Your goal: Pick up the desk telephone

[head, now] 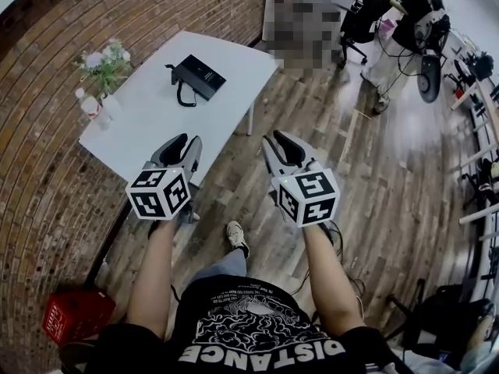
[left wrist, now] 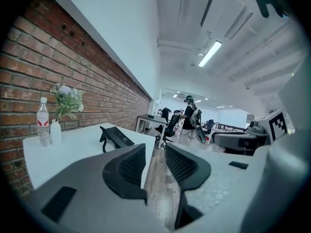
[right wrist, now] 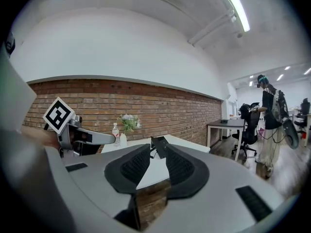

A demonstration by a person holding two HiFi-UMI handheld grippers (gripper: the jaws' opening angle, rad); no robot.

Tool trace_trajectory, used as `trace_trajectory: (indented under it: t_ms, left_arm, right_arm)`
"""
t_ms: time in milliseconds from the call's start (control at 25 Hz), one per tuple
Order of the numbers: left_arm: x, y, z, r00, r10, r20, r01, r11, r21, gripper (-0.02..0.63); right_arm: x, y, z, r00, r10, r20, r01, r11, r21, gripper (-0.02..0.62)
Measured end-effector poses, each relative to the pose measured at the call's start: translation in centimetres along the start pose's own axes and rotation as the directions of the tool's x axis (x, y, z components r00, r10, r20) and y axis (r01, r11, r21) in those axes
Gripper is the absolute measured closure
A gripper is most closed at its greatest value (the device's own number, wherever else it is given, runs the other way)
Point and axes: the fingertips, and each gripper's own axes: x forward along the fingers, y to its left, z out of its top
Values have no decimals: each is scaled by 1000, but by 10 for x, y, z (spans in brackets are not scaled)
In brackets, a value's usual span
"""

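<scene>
Left tool (head: 188, 141), right tool (head: 275, 138) — jaws ajar, empty

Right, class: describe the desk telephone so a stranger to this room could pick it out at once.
Along the brick wall stands a white table. The telephone lies toward its far end, away from the flowers and bottle: the only black, flat, corded thing there.

Bright, even indoor light, no hard shadows. Ceiling strip light (left wrist: 210, 54) glows white in the left gripper view; another strip (right wrist: 237, 8) is blown out in the right gripper view. Far end of the room is washed pale. White table (head: 156, 123) is bright, without glare. Strong fisheye: brick wall (head: 47, 170) bows in the head view, and black corners ring both gripper views. Left gripper (left wrist: 154, 152) and right gripper (right wrist: 156, 152) sit close to the lens, slightly soft. Head view is sharp.
</scene>
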Motion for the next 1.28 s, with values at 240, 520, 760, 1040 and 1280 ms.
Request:
trace_trajectory:
  t_ms: [240, 520, 760, 1040, 1280]
  left_arm:
    - [57, 42, 15, 999, 29, -22, -30, 999, -38, 474]
    - [115, 91, 28, 998, 55, -42, -58, 995, -76, 453]
    - [151, 121, 35, 996, 69, -54, -74, 991, -108, 420]
    - [170, 151, 38, 993, 101, -63, -109, 984, -140, 391]
    - [182, 171, 41, 989, 130, -64, -139, 978, -154, 383]
  right_arm:
    - [69, -34, 10, 999, 29, -30, -29, 1000, 3, 502]
    - [146, -62, 15, 995, 72, -67, -71, 997, 8, 471]
    - [198, -72, 21, 989, 109, -97, -110, 994, -9, 445]
    - [241, -72, 22, 979, 164, -123, -166, 986, -12, 419]
    - [276, -68, 21, 965, 222, -142, -227, 974, -21, 394]
